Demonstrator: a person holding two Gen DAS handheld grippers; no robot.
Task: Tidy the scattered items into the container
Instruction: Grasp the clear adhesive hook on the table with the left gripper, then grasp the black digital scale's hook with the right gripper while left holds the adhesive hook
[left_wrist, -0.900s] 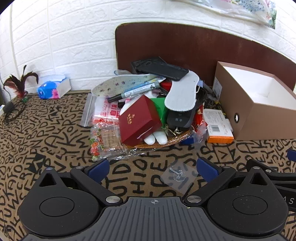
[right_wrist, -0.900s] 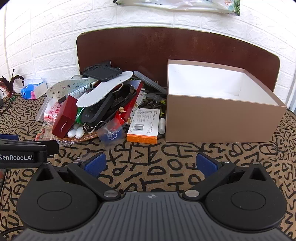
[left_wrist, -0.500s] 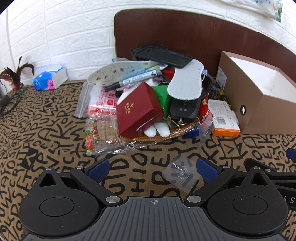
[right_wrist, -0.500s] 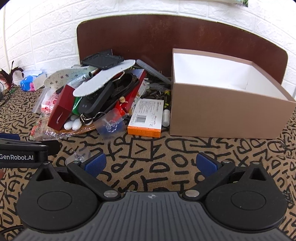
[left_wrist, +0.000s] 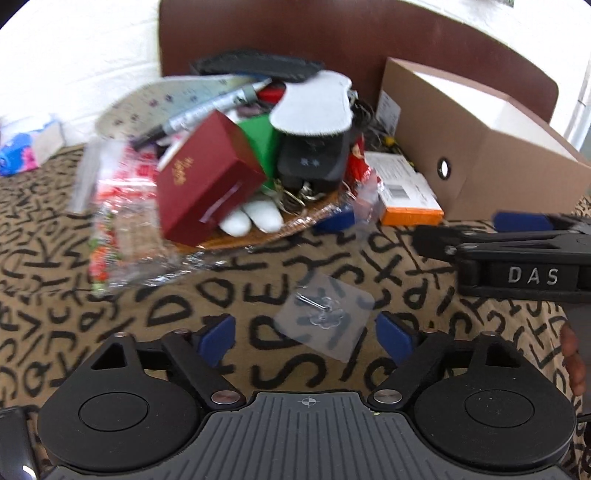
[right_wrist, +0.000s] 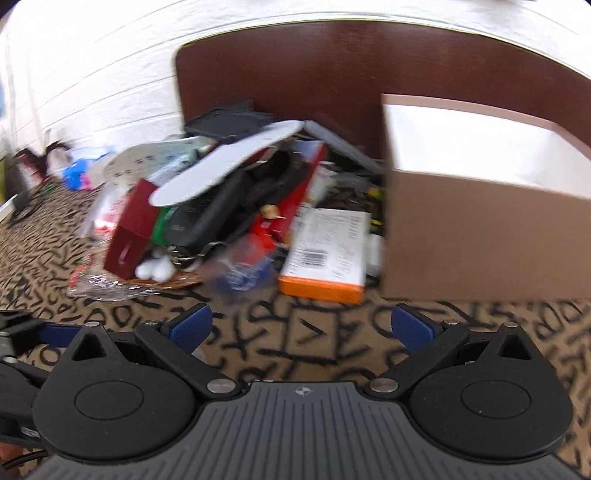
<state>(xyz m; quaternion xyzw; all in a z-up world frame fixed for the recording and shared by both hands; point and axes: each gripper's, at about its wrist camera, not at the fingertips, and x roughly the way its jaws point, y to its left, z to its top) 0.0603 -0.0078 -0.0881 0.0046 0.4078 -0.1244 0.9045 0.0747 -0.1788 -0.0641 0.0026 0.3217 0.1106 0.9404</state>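
Left gripper (left_wrist: 306, 332): jaws wide apart, holding nothing; clear hook packet (left_wrist: 324, 317) flat on cloth between fingertips. Right gripper (right_wrist: 301, 325): likewise spread, unloaded. Clutter pile (left_wrist: 236, 162) ahead; cardboard box (left_wrist: 476, 155) ahead-right, unobstructed.

A letter-patterned bench (left_wrist: 221, 295) carries a clear plastic sachet (left_wrist: 325, 317) near 6 o'clock, the item heap (left_wrist: 229, 155) at 11, and the cardboard box (left_wrist: 480, 147) at 2.

Jumbled items (left_wrist: 236, 155) heaped beside open cardboard box (left_wrist: 480, 155).
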